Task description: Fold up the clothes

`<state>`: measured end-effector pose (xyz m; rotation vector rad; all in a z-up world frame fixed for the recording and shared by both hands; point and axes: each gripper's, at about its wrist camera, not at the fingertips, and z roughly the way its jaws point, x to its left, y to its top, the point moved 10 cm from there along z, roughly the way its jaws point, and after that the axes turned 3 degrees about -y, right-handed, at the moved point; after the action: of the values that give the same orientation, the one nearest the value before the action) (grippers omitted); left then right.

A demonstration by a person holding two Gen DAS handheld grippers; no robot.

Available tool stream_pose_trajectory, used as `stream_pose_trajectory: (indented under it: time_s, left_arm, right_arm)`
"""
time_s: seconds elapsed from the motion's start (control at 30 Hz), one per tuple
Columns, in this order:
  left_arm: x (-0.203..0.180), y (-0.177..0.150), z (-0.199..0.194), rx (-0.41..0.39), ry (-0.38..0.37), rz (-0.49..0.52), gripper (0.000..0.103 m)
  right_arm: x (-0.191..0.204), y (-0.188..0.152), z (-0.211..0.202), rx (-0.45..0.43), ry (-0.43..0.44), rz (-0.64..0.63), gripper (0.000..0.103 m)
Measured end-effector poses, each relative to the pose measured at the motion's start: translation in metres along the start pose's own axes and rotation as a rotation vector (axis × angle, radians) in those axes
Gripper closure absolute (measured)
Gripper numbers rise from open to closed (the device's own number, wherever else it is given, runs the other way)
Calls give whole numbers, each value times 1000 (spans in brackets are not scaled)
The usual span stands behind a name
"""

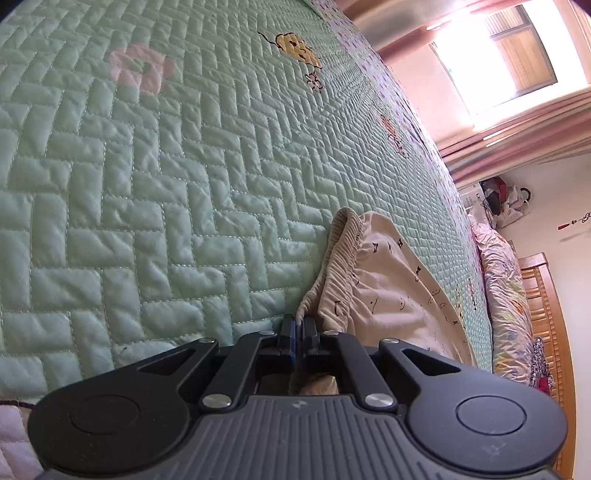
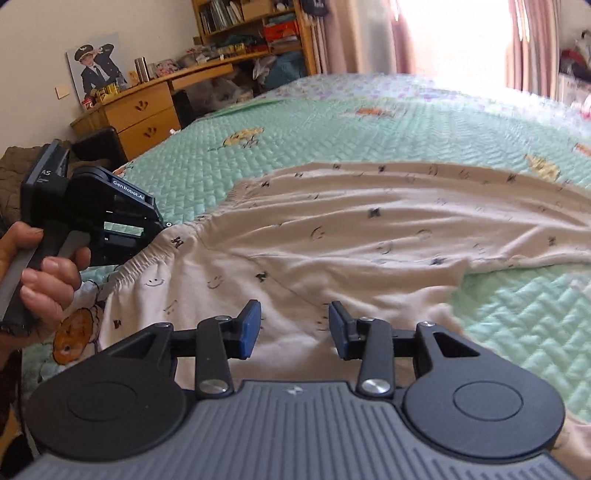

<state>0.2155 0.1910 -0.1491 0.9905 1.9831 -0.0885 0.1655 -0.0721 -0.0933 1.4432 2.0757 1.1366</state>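
Observation:
Cream trousers with small black prints lie spread on the green quilted bedspread, legs running to the right. My left gripper is shut on the ribbed elastic waistband, lifting that corner a little; the trousers bunch just beyond it. In the right wrist view the left gripper pinches the waistband, with a hand on its grip. My right gripper is open and hovers over the seat of the trousers, its blue pads clear of the cloth.
The bedspread stretches far beyond the trousers. A floral pillow and wooden headboard stand at one end. A wooden desk, a black chair, a bookshelf and a curtained window lie past the bed.

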Motion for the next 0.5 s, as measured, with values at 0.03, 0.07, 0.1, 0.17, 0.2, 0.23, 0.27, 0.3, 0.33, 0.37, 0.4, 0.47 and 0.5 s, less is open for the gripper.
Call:
stream_pose_trajectory:
  time_s: [0.03,0.07,0.1,0.17,0.2,0.23,0.27,0.3,0.33,0.37,0.4,0.47,0.5]
  left_arm:
    - [0,0,1,0,2,3,100]
    - [-1,0,2,0,5,6,100]
    - [-1,0,3,0,7,8,100]
    - [-2,0,4,-1,12,6,100]
    - [-2,0,4,-1,13,5,100]
    - [-2,-1,4,-2,13,4,100]
    - [-2,-1,4,-1,12,0,100]
    - [-2,-1,4,0,11,-4,100]
    - [-2,-1,5,1,11,-6,100]
    - [-2,-1,4,1,11,-5,100]
    - [-2,-1,4,2,11,-3,100]
    - [-2,-1,4,4,12,1,100]
    - [-2,-1,4,5,12,3,100]
  right_arm:
    - [-11,1,-6,-18,-26,8,60]
    - [-21,1,-12,-35,-53,17,60]
    - [-32,2,-14,-35,-80,21,60]
    - [-43,5,-14,-35,-109,-3,60]
    - [-41,7,-14,-43,-107,-30,60]
    - [-36,11,-12,-59,-101,-57,60]
    - [-31,14,-10,-77,-95,-83,61]
    - [-26,16,-5,-83,-96,-101,61]
    - [-23,18,1,-84,-98,-116,63]
    - [-24,19,9,-66,-143,-123,66]
    - [-32,17,15,-41,-204,-110,66]
    - [-48,11,21,6,-290,-62,64]
    - [-51,7,20,13,-288,-43,63]
